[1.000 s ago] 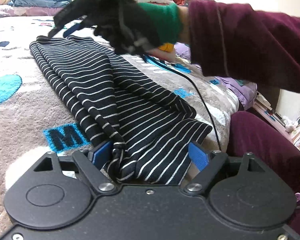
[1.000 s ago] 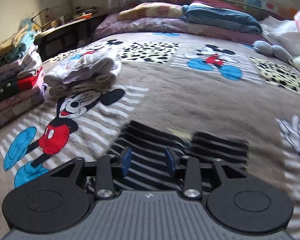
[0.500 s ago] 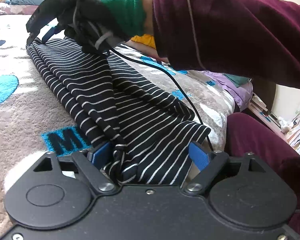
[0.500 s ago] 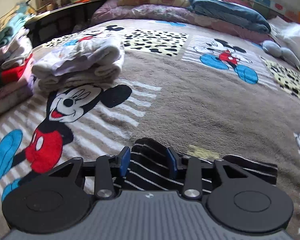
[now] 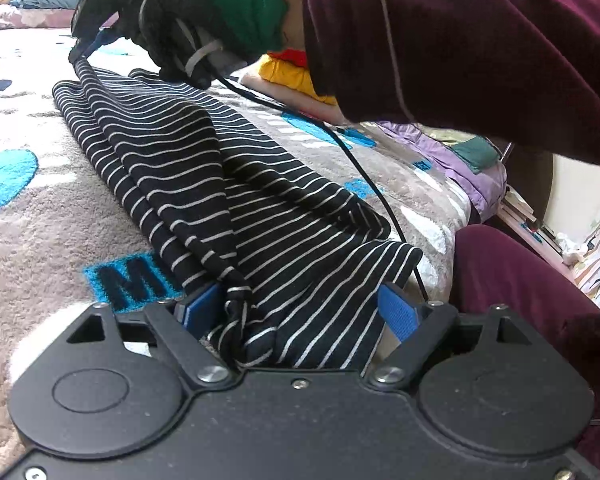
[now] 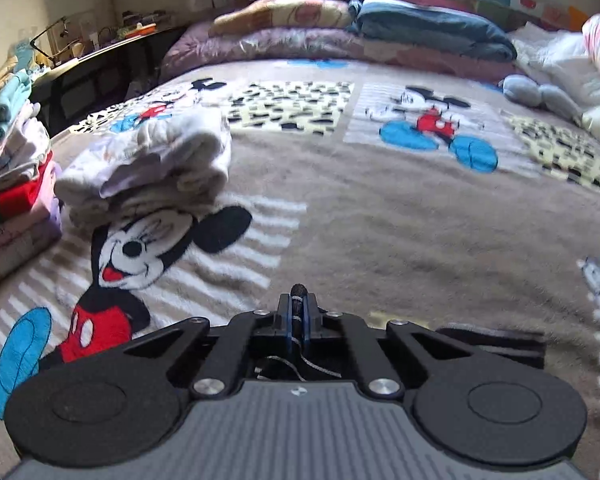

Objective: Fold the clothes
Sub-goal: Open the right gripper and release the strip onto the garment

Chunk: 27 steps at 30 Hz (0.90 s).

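Striped garment (image 5: 204, 184) pinched in right tool (image 6: 296, 316), on blanket (image 6: 380, 220).

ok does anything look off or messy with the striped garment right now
Somewhat. The striped garment lies bunched in long ridges on the blanket rather than flat, and its near end is crumpled between the open left gripper. The right gripper pinches the far end. Nothing looks damaged.

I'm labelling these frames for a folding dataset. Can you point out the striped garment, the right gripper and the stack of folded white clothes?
striped garment (image 5: 220, 184): left wrist view, middle of the folded body.
right gripper (image 6: 298, 312): right wrist view, between the shut fingertips pinching the fabric.
stack of folded white clothes (image 6: 156, 164): right wrist view, top layer.
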Motion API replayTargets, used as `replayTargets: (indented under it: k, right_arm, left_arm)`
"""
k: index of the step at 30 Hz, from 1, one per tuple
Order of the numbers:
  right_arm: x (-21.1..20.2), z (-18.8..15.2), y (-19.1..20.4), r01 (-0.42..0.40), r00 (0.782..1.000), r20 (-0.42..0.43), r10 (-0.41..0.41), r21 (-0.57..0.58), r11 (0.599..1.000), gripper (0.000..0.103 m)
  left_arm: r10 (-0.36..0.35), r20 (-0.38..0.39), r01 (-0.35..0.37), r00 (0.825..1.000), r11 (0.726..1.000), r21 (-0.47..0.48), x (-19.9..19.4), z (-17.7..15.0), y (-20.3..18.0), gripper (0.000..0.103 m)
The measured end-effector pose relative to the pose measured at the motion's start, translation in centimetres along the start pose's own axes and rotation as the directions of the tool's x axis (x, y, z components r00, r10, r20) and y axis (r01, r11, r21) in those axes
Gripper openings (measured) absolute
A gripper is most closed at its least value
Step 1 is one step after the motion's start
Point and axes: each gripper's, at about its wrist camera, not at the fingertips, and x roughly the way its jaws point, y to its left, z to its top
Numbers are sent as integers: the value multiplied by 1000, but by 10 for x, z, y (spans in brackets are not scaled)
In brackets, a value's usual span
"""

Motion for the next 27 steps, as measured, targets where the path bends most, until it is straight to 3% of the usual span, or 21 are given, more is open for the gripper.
replayTargets:
  k: [8,11,14,19,23,27]
  right_arm:
    - [30,-3,10,-1,999,-47,-2,-58,998,8]
    - [27,-3,7,-33,999,-32,32,-34,999,19]
    - [7,2,3,-91,996,21,92,-6,996,27]
    - [-54,2,-10,-108,988,98,115,-79,991,27]
    - [-98,-33,-12,-91,987,118,113,-180,979,27]
    - [-126,-84,-18,-110,984,117,136,-209,972,27]
  left_arm:
    - [-2,-2,2,1000,1000,-5,2,1,1,85]
    - [-4,-2,4,1000,1000,-7,3,1,1,85]
    - [-4,-4,4,1000,1000,-4,2,1,1,86]
    - [2,-5,-2,1000,1000,1,2,1,0,86]
    - [15,-5,-15,1000,1000,4,3,1,-2,86]
    - [27,-3,-27,1000,1000,1,2,-1,-3,86]
